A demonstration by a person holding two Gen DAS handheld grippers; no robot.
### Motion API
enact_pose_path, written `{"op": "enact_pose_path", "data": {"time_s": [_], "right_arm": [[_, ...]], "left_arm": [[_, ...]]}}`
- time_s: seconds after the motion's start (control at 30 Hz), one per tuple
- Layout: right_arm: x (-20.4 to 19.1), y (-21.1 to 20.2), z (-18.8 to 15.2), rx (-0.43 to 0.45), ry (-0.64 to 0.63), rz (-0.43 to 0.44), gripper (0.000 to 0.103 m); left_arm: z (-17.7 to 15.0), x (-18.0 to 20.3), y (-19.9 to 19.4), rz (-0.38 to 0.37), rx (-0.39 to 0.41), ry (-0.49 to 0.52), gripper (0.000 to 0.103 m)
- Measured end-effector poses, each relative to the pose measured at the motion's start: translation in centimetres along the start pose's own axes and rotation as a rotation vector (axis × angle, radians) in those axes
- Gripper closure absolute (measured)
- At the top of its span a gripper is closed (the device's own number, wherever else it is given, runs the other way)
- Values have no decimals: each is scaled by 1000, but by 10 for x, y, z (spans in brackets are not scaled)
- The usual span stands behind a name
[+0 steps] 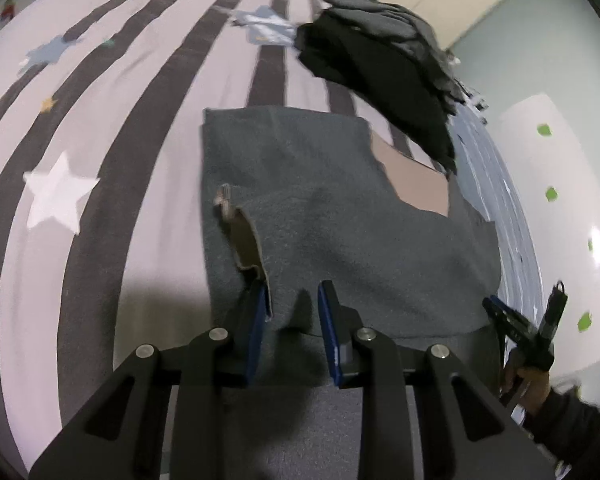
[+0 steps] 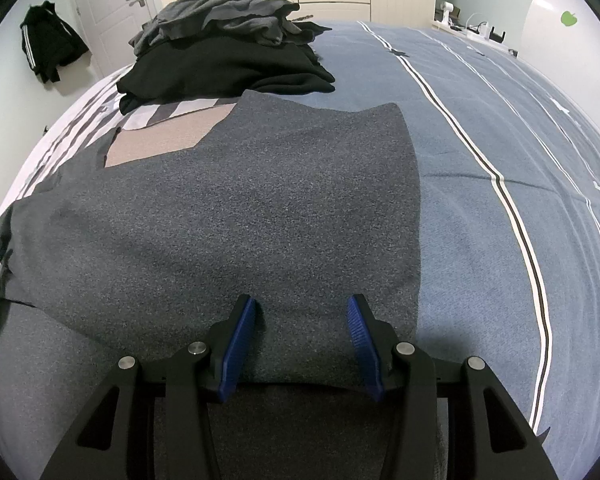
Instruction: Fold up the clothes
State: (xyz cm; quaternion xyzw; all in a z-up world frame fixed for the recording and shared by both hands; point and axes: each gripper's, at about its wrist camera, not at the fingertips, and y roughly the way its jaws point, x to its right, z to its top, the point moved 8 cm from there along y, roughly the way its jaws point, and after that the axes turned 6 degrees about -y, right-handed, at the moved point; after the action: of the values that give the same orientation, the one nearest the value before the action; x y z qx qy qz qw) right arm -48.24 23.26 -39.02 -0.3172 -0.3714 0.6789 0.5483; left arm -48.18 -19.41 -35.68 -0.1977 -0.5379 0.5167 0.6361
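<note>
- The left gripper (image 1: 293, 300) fills the bottom centre of the left wrist view, its blue-padded jaws parted to a moderate gap with only cloth behind them, gripping nothing.
- The right gripper (image 2: 300, 312) sits at the bottom centre of the right wrist view, jaws spread wide above the cloth, holding nothing.
- A grey sweater (image 2: 228, 216) lies flat under both grippers, filling the middle of each view, with a tan patch (image 2: 164, 136) at its upper left.
- Its collar label (image 1: 244, 240) is turned up just above the left gripper's left finger.
- The bedspread (image 2: 480, 128) lies beneath, blue with thin stripes on the right, pale with dark bands on the left.
- A pile of dark clothes (image 2: 228, 52) sits beyond the sweater, near the upper centre.
- A black jacket (image 2: 48, 48) hangs at the upper left, beside a white door (image 2: 112, 12).
</note>
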Motion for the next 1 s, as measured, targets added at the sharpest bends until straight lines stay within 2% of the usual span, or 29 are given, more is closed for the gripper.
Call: {"op": "enact_pose_path", "data": {"time_s": [0.07,0.17,0.27,0.33,0.53,0.7,0.8,0.87,0.93,0.97,1.0], "right_arm": [[0,0,0,1,1,-1,58],[0,0,-1,3,3,-4,58],[0,0,0,3,2,-4,58],[0,0,0,4,1,-3,58],[0,0,0,4,-1,-3,58],[0,0,1,-1,1,-3,58],[0,0,1,-3,-2,2,58],[0,1,0,-3,-1,4,58],[-1,1,0,-4,1,0,58],[0,1,0,-4,2,0,58],[0,1,0,-4,3,-1,58]], "left_arm": [[-3,3,1,6,-8,22,82],[-4,-4,8,63,-10,32,82],[-1,-14,11,67,-8,-21,82],[-1,-14,11,94,-6,4,103],[-3,-1,-20,-18,-20,-35,103],[13,-7,-68,-115,38,-130,103],[-1,-17,-54,-51,-43,-116,103],[-27,-33,-28,7,-189,-128,103],[-48,-49,-12,64,-286,-144,103],[-53,-57,-10,104,-299,-143,103],[-49,-60,-14,104,-272,-151,102]]}}
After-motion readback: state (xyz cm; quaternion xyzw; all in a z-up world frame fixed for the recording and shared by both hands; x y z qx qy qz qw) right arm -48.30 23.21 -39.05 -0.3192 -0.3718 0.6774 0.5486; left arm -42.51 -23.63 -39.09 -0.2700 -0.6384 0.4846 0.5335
